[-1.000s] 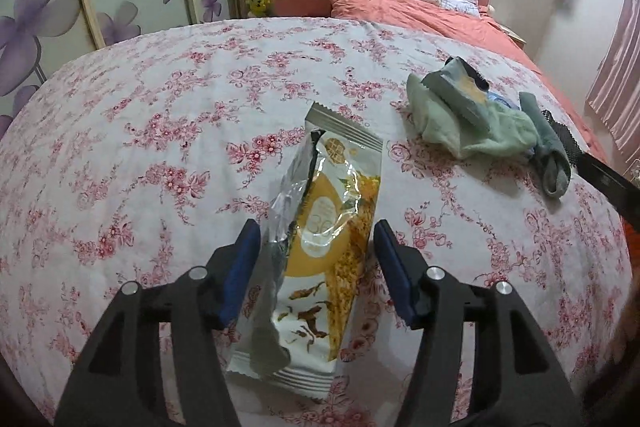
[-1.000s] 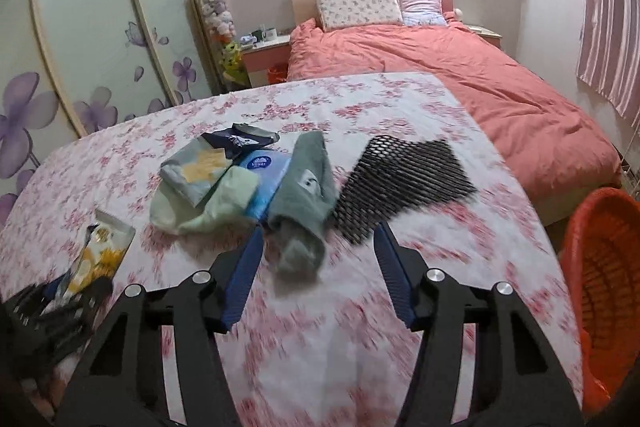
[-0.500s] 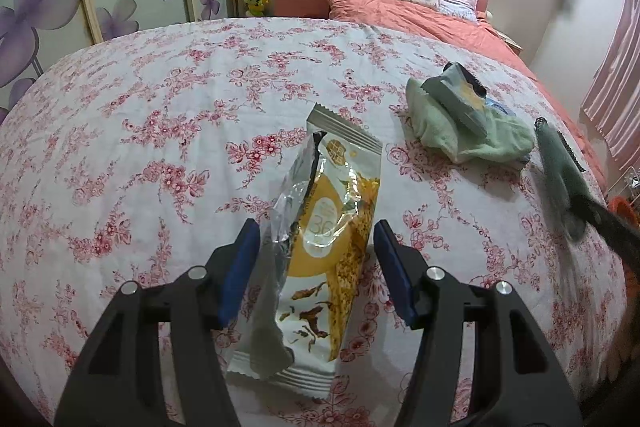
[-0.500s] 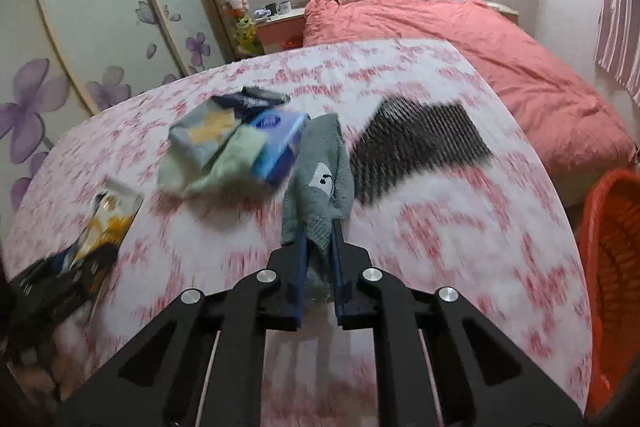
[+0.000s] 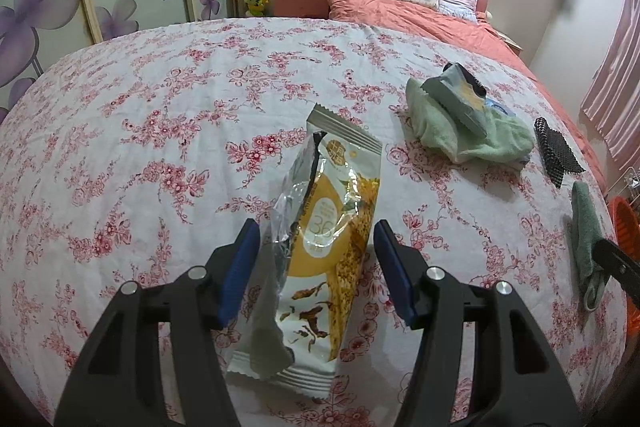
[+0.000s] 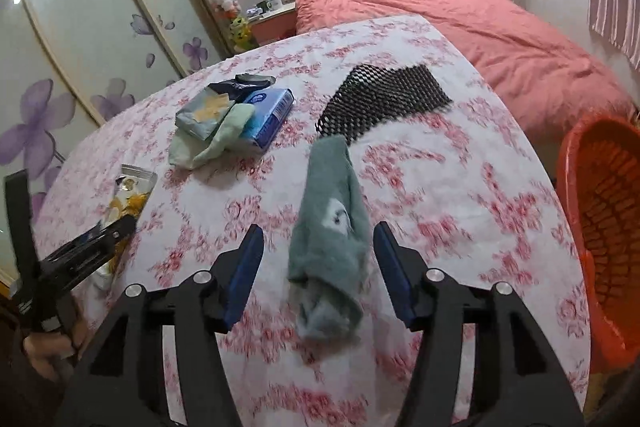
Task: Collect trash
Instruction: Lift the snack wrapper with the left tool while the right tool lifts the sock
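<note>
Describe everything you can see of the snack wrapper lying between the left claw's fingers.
The snack wrapper is a long, crinkled foil-plastic packet, white and yellow with a silver crimped top and bottom, torn open along its left side. It lies flat on the floral bedspread between the open fingers of the left claw, which do not touch it.

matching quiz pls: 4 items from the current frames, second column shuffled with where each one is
Items:
1. snack wrapper
2. teal sock
3. black mesh mat
4. orange basket

Places:
A. off the bedspread's right edge
B. between the open left gripper fingers
C. flat on the bedspread beyond the sock
D. between the open right gripper fingers

Pairs: 1-B, 2-D, 3-C, 4-A
</note>
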